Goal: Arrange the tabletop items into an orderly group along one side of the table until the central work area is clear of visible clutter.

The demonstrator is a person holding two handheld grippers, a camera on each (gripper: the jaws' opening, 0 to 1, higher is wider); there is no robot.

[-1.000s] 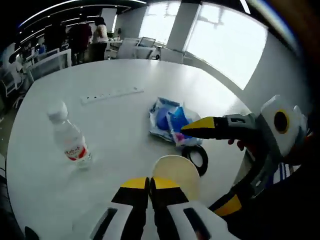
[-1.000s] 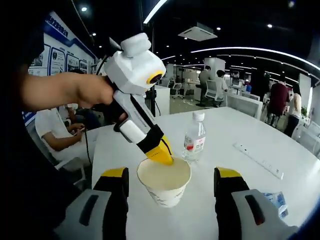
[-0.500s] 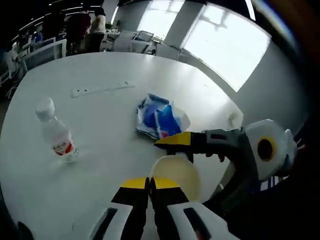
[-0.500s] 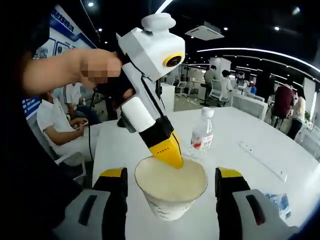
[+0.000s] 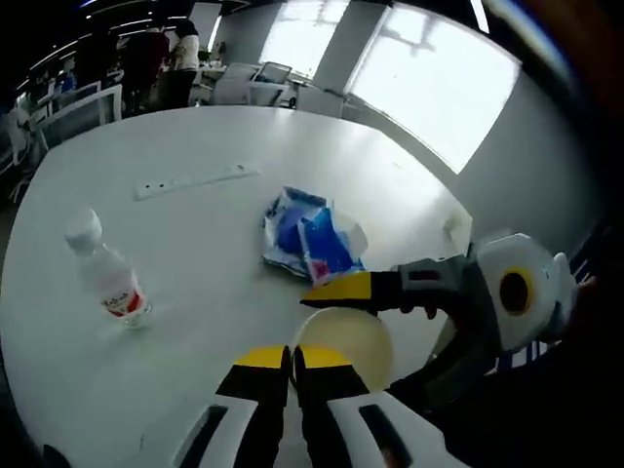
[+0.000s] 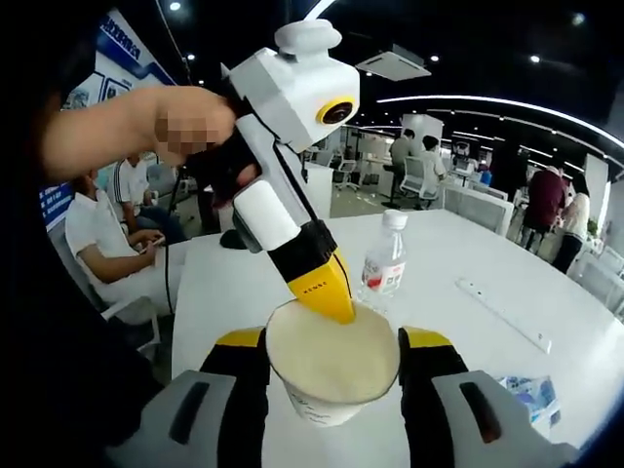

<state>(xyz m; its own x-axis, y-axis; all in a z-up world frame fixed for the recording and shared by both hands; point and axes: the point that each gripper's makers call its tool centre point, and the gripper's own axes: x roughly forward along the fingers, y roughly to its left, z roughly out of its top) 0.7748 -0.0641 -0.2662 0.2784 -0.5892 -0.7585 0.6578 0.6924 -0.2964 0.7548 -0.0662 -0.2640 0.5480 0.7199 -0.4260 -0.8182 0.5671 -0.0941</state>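
An open-plan office with ceiling lights and a bright window surrounds a broad white tabletop (image 5: pixel 195 136). The paper cup (image 6: pixel 331 366) stands near the tabletop's edge, between your right gripper (image 6: pixel 331 361) jaws, which have closed in against its sides. Your left gripper (image 5: pixel 292 363) has its jaws pressed together, pinching the cup's rim as far as can be judged, its tip dipping inside in the right gripper view. Squeeze gently: thin paper walls likely crumple, so hand over to one grip before lifting. Beyond lie a blue-and-white packet (image 5: pixel 312 239), a water bottle (image 5: pixel 105 278) and a power strip (image 5: pixel 195 180). The cup's base and contents are hidden; the print on its wall is unreadable.
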